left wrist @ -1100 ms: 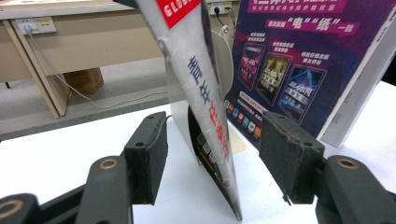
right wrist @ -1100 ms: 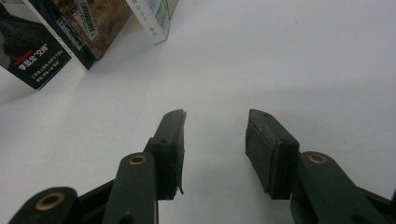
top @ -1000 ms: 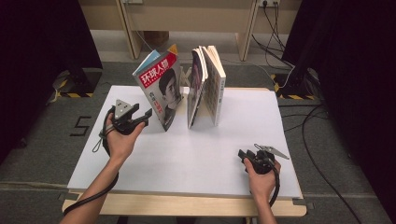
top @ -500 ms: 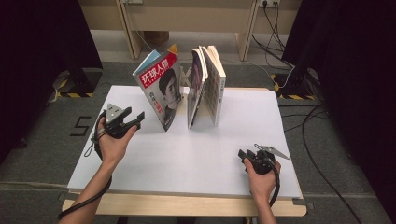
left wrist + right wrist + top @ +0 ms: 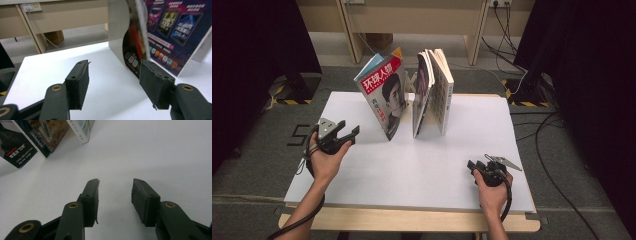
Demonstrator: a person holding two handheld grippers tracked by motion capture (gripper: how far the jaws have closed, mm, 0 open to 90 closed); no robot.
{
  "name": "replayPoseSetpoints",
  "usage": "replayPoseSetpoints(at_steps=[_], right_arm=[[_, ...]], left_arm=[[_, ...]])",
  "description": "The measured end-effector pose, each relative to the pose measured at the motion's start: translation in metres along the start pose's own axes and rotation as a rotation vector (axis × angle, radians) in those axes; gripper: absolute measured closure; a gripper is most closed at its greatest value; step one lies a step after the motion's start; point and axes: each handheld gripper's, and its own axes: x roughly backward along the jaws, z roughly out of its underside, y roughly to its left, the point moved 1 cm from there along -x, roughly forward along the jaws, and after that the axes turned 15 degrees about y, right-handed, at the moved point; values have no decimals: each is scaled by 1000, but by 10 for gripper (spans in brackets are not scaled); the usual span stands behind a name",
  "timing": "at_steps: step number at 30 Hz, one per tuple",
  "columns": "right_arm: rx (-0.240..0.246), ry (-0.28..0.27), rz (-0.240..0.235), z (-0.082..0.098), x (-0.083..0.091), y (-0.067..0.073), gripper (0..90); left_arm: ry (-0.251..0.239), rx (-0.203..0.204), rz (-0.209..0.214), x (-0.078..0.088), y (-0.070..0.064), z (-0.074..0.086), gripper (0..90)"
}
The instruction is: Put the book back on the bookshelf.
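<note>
The white table (image 5: 422,165) takes up most of the floor in front of me, set on a wooden frame whose edge shows along the near side; behind it runs a pale wooden bench (image 5: 412,20) with cables (image 5: 507,30) hanging from a wall socket, and dark curtains close off both sides; a black stand with striped tape (image 5: 292,87) sits on the grey floor to the left. On the far half of the table a red-covered magazine (image 5: 384,97) stands upright on its splayed pages, leaning a little, a face on its front; just beside it to the right stand a few other books (image 5: 434,90), fanned open and propping one another, apart from the magazine by a narrow gap. The left gripper (image 5: 343,134) is held near the table's left edge, pointing towards the magazine, near it but not touching; its jaws stand wide apart with nothing between them, and along them the magazine's (image 5: 160,35) glossy back cover rises close ahead, the only thing in the path. The right gripper (image 5: 473,166) rests low at the near right, well apart from the books (image 5: 50,132); its jaws too are apart and grip nothing, with bare white tabletop ahead.
</note>
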Motion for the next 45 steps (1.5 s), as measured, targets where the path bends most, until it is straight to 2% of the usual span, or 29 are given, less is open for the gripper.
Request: replayPoseSetpoints(at_steps=[3, 8, 15, 20, 22, 25, 29, 34, 45], right_arm=[[-12, 6, -5, 0, 0, 1, 576], [4, 0, 1, 0, 0, 0, 576], [-2, 3, 6, 0, 0, 1, 576], [0, 2, 10, 1, 0, 1, 575], [-16, 4, 6, 1, 0, 2, 575], [-3, 1, 12, 1, 1, 1, 575], [0, -4, 20, 1, 1, 2, 574], [10, -6, 26, 1, 1, 2, 574], [8, -3, 29, 1, 0, 2, 568]], left_arm=[[0, 2, -7, 1, 4, 5, 402], [8, 22, -22, 3, 18, 25, 401], [36, 39, -43, 3, 30, 49, 398], [41, 57, -51, 4, 37, 60, 396], [46, 52, -56, 4, 39, 64, 395], [50, 47, -61, 4, 43, 70, 394], [52, 66, -70, 2, 48, 79, 393], [55, 78, -73, -1, 51, 88, 394], [17, 84, -57, 2, 52, 90, 355]])
